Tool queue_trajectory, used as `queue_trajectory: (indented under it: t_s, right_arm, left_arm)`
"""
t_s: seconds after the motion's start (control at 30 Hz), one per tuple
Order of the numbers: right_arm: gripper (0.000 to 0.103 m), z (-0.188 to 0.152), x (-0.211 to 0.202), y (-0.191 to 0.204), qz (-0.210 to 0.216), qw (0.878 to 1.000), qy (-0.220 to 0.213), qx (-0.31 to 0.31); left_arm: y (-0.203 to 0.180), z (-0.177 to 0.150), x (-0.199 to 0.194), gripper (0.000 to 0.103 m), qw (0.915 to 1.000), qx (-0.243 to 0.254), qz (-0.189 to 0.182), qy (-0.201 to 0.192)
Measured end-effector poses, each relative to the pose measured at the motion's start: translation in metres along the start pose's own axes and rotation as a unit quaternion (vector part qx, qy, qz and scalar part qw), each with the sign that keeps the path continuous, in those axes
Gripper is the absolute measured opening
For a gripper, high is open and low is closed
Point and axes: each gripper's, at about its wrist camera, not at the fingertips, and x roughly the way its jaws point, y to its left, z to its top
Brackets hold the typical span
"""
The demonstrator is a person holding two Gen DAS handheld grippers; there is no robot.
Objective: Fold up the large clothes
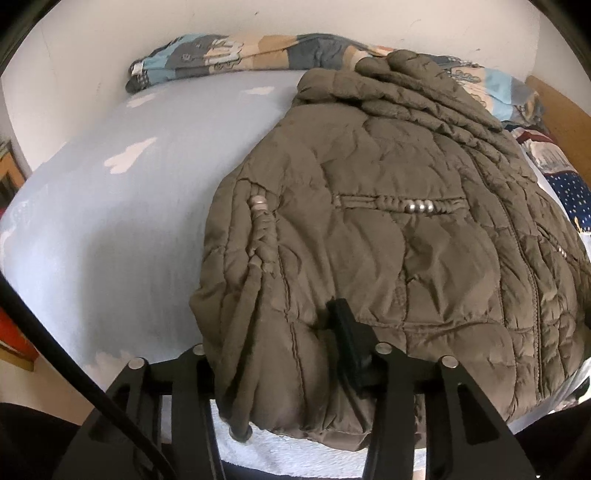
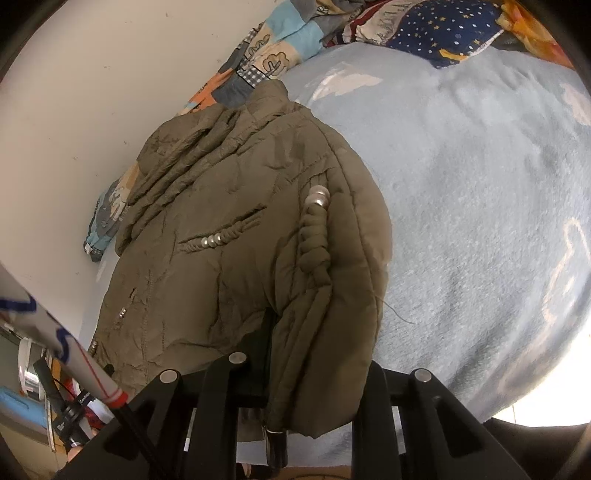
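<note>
I find the olive-brown quilted jacket (image 1: 388, 236) lying on the bed (image 1: 122, 229), which is covered in a pale blue sheet with white cloud shapes. In the left wrist view the jacket occupies the right half of the bed, its collar end toward the far wall (image 1: 110, 44) and its hem end nearest me. A sleeve (image 1: 424, 96) is folded across the upper part of the garment. Metal snaps (image 1: 419, 206) show on a horizontal pocket flap. The left hand-held gripper (image 1: 284, 354) is clamped on a bunched fold of the jacket's near edge; I see one black finger (image 1: 347, 332) pressed against the fabric, the other hidden under the cloth. In the right wrist view the right hand-held gripper (image 2: 295, 369) likewise holds a gathered fold of the jacket (image 2: 229, 229), with padded fabric draped over and between its fingers. A braided trim strip with snaps (image 2: 316, 236) runs along the fold above that grip. A patchwork quilt (image 1: 221, 55) lies rumpled along the wall at the far side of the bed, touching the jacket's collar end. A dark blue star-print pillow (image 2: 447, 33) rests at the bed's head, well apart from the jacket. A wooden headboard (image 1: 561, 110) shows at the right edge of the left view.
</note>
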Motion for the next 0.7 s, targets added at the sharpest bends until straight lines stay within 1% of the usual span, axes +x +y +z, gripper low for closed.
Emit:
queue_trajectory:
  t_s: [0.07, 0.13, 0.17, 0.3, 0.37, 0.53, 0.7]
  right_arm:
    - [0.020, 0.003, 0.004, 0.005, -0.001, 1.000, 0.002, 0.003]
    - [0.021, 0.004, 0.006, 0.005, -0.001, 1.000, 0.003, 0.004]
    - [0.021, 0.004, 0.006, 0.005, -0.001, 1.000, 0.003, 0.004]
    - [0.019, 0.004, 0.002, 0.007, 0.007, 1.000, -0.010, -0.005]
    - [0.018, 0.004, -0.003, 0.010, 0.012, 1.000, -0.022, -0.014]
    - [0.017, 0.005, -0.011, 0.014, 0.026, 0.999, -0.036, -0.018]
    - [0.016, 0.009, -0.024, 0.021, 0.047, 0.997, -0.055, -0.023]
  left_arm:
    - [0.002, 0.000, 0.003, 0.050, 1.0000, -0.005, -0.001, 0.007]
    - [0.003, 0.000, 0.001, 0.049, 0.9999, -0.009, -0.003, 0.004]
    - [0.002, -0.001, 0.000, 0.047, 1.0000, -0.008, -0.004, 0.002]
    - [-0.002, -0.001, -0.010, 0.030, 0.9998, 0.003, -0.011, -0.019]
    - [-0.003, 0.001, -0.016, 0.027, 0.9994, 0.004, -0.015, -0.032]
    - [-0.004, 0.008, -0.029, 0.025, 0.9985, -0.005, -0.020, -0.052]
    - [-0.014, 0.018, -0.047, 0.023, 0.9959, 0.008, -0.012, -0.089]
